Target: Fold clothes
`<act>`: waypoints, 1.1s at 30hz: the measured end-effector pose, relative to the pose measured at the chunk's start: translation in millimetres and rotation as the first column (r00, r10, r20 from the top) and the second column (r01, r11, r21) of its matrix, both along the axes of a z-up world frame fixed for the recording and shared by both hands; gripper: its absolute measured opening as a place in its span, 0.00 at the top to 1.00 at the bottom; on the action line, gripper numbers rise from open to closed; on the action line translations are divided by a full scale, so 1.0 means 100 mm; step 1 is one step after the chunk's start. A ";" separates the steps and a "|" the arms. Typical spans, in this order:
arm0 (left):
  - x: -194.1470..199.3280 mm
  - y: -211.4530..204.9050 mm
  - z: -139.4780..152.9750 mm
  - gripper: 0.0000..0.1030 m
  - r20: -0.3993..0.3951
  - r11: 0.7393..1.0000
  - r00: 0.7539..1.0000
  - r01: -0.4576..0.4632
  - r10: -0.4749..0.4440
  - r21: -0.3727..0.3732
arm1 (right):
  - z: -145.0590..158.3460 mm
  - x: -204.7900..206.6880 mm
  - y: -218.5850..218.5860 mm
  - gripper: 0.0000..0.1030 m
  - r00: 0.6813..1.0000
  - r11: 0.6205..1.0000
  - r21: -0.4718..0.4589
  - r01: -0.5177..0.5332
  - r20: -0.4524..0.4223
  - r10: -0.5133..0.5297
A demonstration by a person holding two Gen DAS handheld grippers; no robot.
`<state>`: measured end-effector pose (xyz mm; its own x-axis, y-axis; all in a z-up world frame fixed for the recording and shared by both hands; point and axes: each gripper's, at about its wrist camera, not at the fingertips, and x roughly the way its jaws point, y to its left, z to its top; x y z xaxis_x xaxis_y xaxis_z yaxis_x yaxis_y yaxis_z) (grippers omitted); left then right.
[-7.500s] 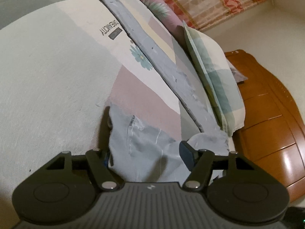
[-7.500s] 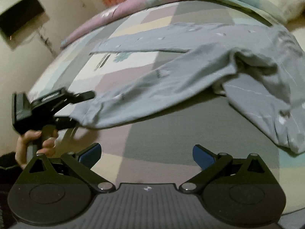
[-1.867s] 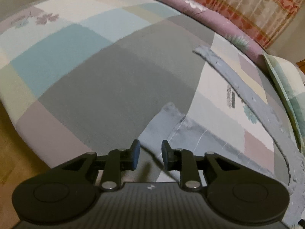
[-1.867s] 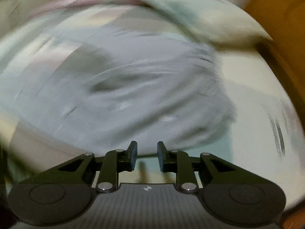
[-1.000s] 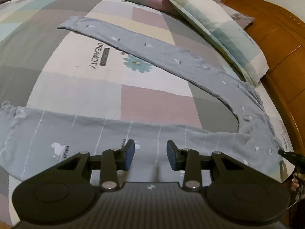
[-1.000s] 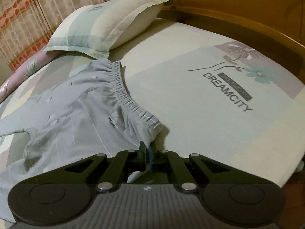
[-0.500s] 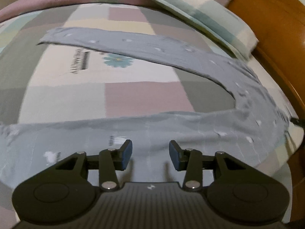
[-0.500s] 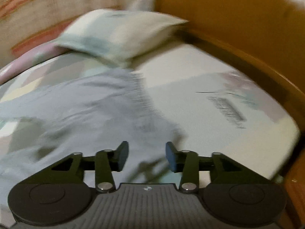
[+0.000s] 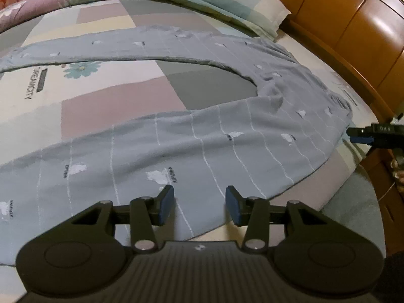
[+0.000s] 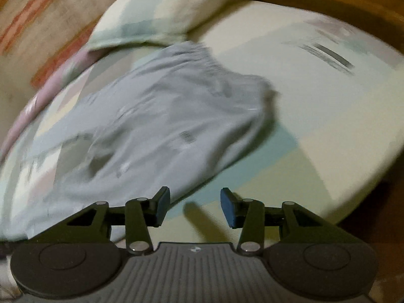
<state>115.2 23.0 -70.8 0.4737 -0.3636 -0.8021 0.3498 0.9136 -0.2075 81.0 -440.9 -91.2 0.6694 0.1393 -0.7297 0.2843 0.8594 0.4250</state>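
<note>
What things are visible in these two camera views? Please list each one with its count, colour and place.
pyjama trousers: one, grey-blue with white marks, spread flat on the bed, legs apart
bedsheet: one, pastel patchwork blocks, covering the bed
pillow: one, pale green and cream check, at the head of the bed
quilt: one, mauve with flowers, along the far side
headboard: one, brown wood, behind the pillow
curtain: one, beige with red bands, blurred, beyond the bed
left gripper: one, black with blue fingers, open over the near trouser leg
right gripper: one, black with blue fingers, open near the waistband
hand: one, partly seen, holding the right gripper
</note>
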 end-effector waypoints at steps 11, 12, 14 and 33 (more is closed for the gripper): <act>0.01 -0.16 -0.05 0.51 -0.018 0.999 0.999 0.041 -0.041 -0.021 | -0.20 0.02 -0.54 0.77 0.978 0.978 0.116 0.176 0.093 -0.187; 0.02 -0.19 -0.05 0.51 -0.019 0.999 0.999 0.045 -0.046 -0.018 | -0.22 0.03 -0.55 0.78 0.977 0.976 0.119 0.181 0.094 -0.192; 0.02 -0.23 -0.04 0.51 -0.015 0.998 0.998 0.056 -0.056 -0.013 | -0.24 0.05 -0.57 0.89 0.975 0.974 0.125 0.190 0.096 -0.203; -0.02 -0.26 0.10 0.46 0.071 0.994 0.993 0.091 -0.095 0.061 | 0.23 -0.17 -0.53 0.88 0.982 0.976 -0.110 0.187 0.032 -0.185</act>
<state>113.6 -3.1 -60.7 0.4988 -0.3630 -0.7871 0.4462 0.8860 -0.1258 64.2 -493.6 -68.3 0.6917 -0.0709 -0.7187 0.4354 0.8350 0.3366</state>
